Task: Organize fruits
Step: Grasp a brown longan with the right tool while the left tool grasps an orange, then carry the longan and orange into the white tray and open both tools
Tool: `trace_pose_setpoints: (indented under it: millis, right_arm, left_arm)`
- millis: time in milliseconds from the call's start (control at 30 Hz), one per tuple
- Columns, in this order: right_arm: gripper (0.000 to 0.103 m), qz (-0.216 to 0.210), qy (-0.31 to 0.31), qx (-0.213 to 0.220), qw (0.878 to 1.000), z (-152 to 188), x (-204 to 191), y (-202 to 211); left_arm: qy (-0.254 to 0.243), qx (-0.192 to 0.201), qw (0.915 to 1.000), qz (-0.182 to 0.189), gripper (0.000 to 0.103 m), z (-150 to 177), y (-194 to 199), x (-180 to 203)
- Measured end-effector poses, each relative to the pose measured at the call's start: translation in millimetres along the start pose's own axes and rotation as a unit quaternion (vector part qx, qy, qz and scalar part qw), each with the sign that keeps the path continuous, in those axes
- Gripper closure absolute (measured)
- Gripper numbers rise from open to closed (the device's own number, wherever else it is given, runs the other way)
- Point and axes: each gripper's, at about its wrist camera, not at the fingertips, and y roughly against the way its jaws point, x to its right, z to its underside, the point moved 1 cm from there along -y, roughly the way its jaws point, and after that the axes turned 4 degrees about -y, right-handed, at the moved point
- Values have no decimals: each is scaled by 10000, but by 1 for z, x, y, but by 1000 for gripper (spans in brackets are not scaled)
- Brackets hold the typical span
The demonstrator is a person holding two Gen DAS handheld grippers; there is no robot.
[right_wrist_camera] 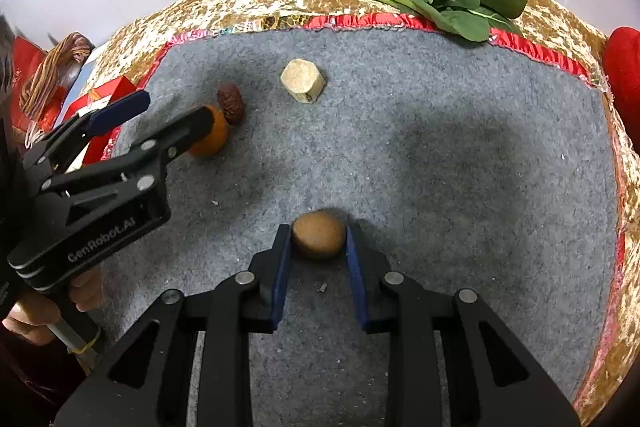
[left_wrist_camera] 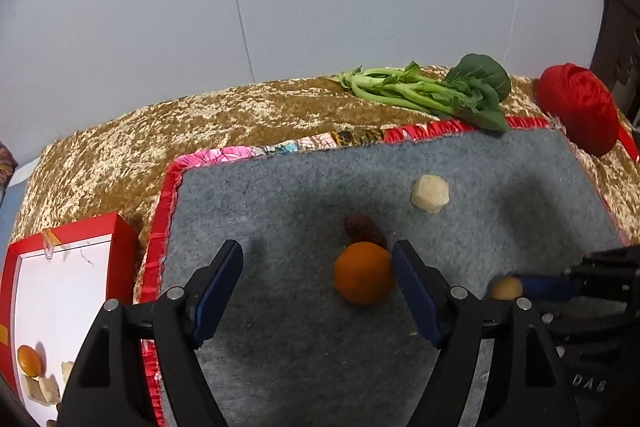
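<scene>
An orange (left_wrist_camera: pixel 363 273) lies on the grey mat (left_wrist_camera: pixel 280 307), with a dark dried date (left_wrist_camera: pixel 364 229) touching its far side. My left gripper (left_wrist_camera: pixel 318 263) is open around the orange, its right finger close to the fruit and the left one well apart. A small brown round fruit (right_wrist_camera: pixel 319 233) rests on the mat near the front, and my right gripper (right_wrist_camera: pixel 319 241) is shut on it, pads against both sides. A pale peeled chunk (right_wrist_camera: pixel 303 81) lies further back. From the right wrist the left gripper (right_wrist_camera: pixel 172 111) partly hides the orange (right_wrist_camera: pixel 210 147).
A red box (left_wrist_camera: pixel 120 239) with a white inside stands left of the mat, holding another orange (left_wrist_camera: pixel 29 359) and pale chunks (left_wrist_camera: pixel 44 389). Leafy greens (left_wrist_camera: pixel 432 91) lie at the back edge. A red bundle (left_wrist_camera: pixel 576 107) sits at the back right. A hand (right_wrist_camera: pixel 86 289) holds the left gripper.
</scene>
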Motion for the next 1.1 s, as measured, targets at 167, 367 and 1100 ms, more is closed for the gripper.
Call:
trace_pose_setpoints:
  millis: [167, 367, 1100]
  right_arm:
    - [74, 21, -33, -3, 10000, -2, -1, -2]
    - [74, 22, 14, 69, 10000, -1, -1, -1]
    - [74, -955, 506, 780, 9911, -10, -98, 25]
  left_arm:
    - [13, -142, 9996, 240, 25, 2, -6, 4]
    - [-85, -409, 9984, 380, 36, 7, -17, 14]
    - [1117, 111, 9936, -155, 70, 36, 97, -99]
